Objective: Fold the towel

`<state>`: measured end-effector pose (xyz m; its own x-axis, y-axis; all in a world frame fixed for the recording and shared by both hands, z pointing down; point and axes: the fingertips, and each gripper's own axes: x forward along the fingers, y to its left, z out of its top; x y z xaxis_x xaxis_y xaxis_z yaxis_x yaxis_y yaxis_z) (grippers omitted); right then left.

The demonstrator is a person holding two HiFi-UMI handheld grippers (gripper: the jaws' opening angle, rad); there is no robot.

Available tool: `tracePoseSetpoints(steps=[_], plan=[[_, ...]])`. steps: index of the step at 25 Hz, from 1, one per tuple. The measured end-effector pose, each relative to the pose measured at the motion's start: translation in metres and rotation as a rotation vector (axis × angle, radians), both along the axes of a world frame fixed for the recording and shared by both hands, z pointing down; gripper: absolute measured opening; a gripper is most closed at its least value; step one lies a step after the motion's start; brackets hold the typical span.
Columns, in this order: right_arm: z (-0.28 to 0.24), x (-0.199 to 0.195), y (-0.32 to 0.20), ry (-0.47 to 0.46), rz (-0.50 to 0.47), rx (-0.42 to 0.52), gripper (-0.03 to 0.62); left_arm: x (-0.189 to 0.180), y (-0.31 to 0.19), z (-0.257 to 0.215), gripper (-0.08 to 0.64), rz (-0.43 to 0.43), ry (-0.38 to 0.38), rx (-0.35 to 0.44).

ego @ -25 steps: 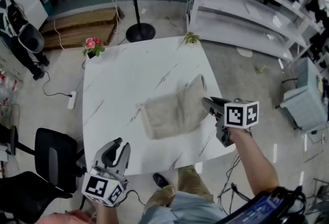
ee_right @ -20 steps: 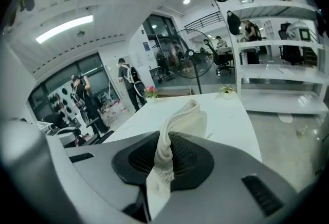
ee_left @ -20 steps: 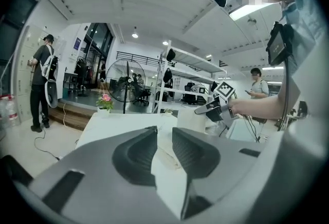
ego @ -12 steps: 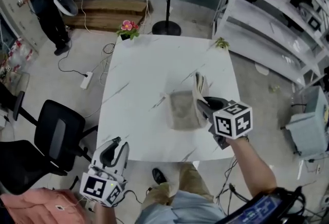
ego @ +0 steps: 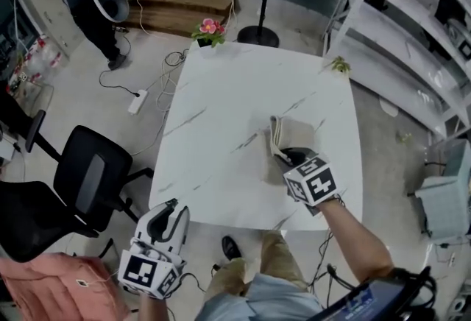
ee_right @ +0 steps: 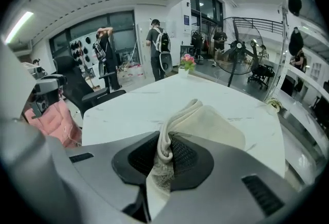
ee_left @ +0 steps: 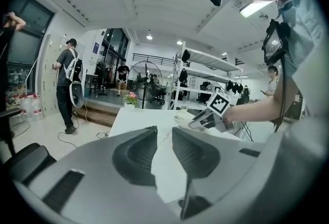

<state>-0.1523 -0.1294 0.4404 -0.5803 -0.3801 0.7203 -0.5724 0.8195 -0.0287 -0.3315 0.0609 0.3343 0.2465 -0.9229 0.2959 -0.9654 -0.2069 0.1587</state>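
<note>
The right gripper has swung in over the table from its right edge and carried the towel's edge along. The cloth that lay spread wide a second ago is now doubled into a narrow strip on the right half of the table. The gripper's jaws are pressed onto a bunched fold of several layers, which stands up between the pads in the right gripper view, and the gripper points down at the cloth.

The left gripper takes no part. It hangs off the near left corner of the table, well apart from the towel. Its jaws are a little apart with nothing between them, and only the tabletop shows through the gap.

To my eye one fold is as good as made but not yet laid, since the pinched edge stands up instead of lying flat. The next move looks like lowering that edge onto the layer beneath, lining it up, then letting go. The care needed is that the bunched layers don't spring back or drag.
</note>
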Motion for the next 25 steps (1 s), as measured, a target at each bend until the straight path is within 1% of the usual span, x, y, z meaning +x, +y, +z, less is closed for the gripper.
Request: tracePoseSetpoints(steps=[10, 16, 18, 21, 22, 25], plan=[[0.05, -0.014, 0.012, 0.142, -0.093, 0.012, 0.066, -0.005, 0.008, 0.012, 0.092, 0.0, 0.007, -0.029], [0.066, -0.021, 0.018, 0.189, -0.131, 0.062, 0.071, -0.004, 0.01, 0.017, 0.095, 0.007, 0.016, -0.043], [0.062, -0.024, 0.022, 0.177, -0.153, 0.063, 0.084, 0.0, 0.008, 0.017, 0.095, 0.018, 0.017, -0.042], [0.044, -0.026, 0.031, 0.111, -0.188, 0.06, 0.167, 0.009, 0.0, 0.015, 0.097, 0.047, 0.014, -0.034], [0.037, -0.026, 0.034, 0.089, -0.199, 0.067, 0.181, 0.013, -0.004, 0.014, 0.097, 0.06, 0.012, -0.031], [0.016, -0.018, 0.045, 0.042, -0.219, 0.088, 0.187, 0.03, -0.022, 0.007, 0.097, 0.11, 0.011, -0.017]])
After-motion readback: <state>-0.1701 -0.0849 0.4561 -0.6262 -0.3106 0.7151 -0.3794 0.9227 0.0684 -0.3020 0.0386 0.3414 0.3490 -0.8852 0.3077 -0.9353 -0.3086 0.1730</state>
